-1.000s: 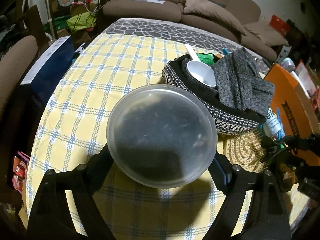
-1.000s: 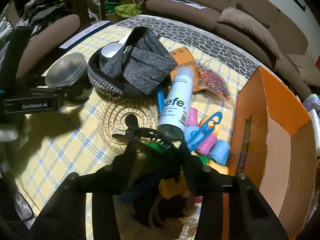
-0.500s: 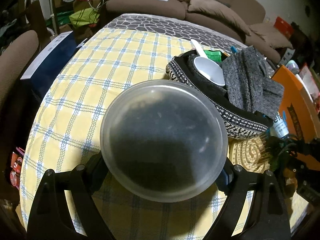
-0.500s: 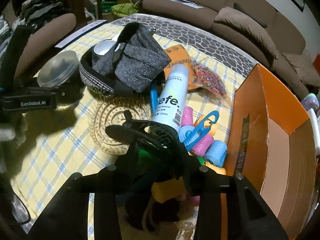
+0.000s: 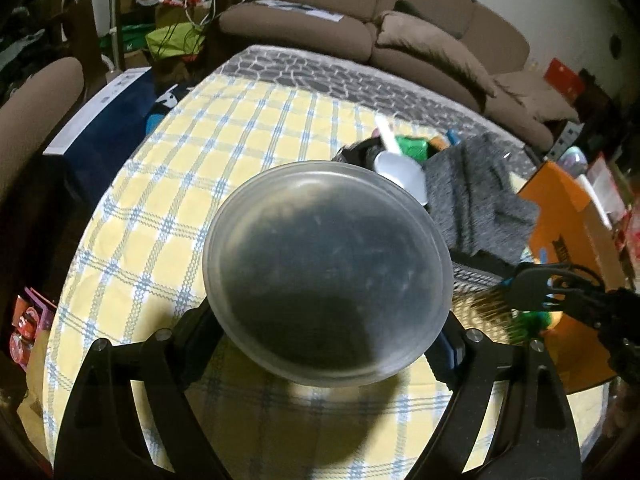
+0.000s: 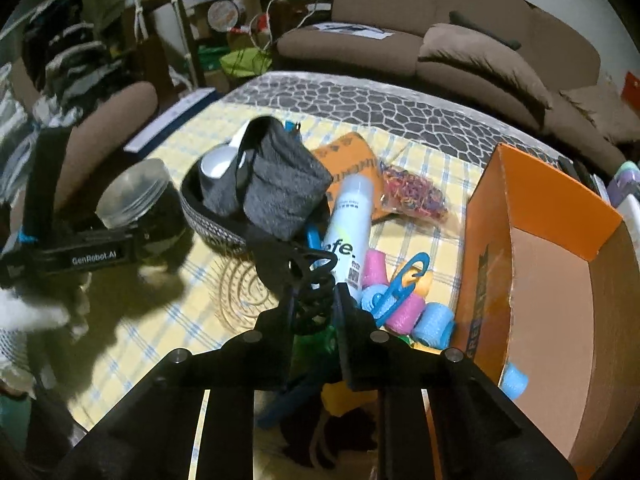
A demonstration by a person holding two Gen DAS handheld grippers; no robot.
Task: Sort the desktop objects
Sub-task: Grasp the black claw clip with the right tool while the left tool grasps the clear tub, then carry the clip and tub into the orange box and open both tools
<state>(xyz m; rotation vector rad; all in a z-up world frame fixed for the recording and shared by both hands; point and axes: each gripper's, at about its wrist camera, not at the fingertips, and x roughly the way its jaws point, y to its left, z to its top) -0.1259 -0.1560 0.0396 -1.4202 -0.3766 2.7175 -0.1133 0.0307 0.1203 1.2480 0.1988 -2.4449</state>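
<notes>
My left gripper (image 5: 326, 336) is shut on a round clear plastic jar (image 5: 326, 268) and holds it above the yellow checked tablecloth (image 5: 168, 208); the jar also shows in the right wrist view (image 6: 134, 194). My right gripper (image 6: 314, 312) is shut on a black hair claw clip (image 6: 308, 272) and holds it over the pile of hair rollers (image 6: 404, 308). The clip also shows at the right edge of the left wrist view (image 5: 536, 284).
A black woven basket (image 6: 212, 228) holds a grey cloth (image 6: 280, 188) and a white spoon. A white spray bottle (image 6: 348, 224), a blue clip (image 6: 400, 284), a bag of hair ties (image 6: 412, 196) and an orange cardboard box (image 6: 560, 280) lie to the right. A sofa stands behind.
My left gripper has lifted the jar higher and toward the basket. My right gripper has raised the claw clip and moved it toward the orange box.
</notes>
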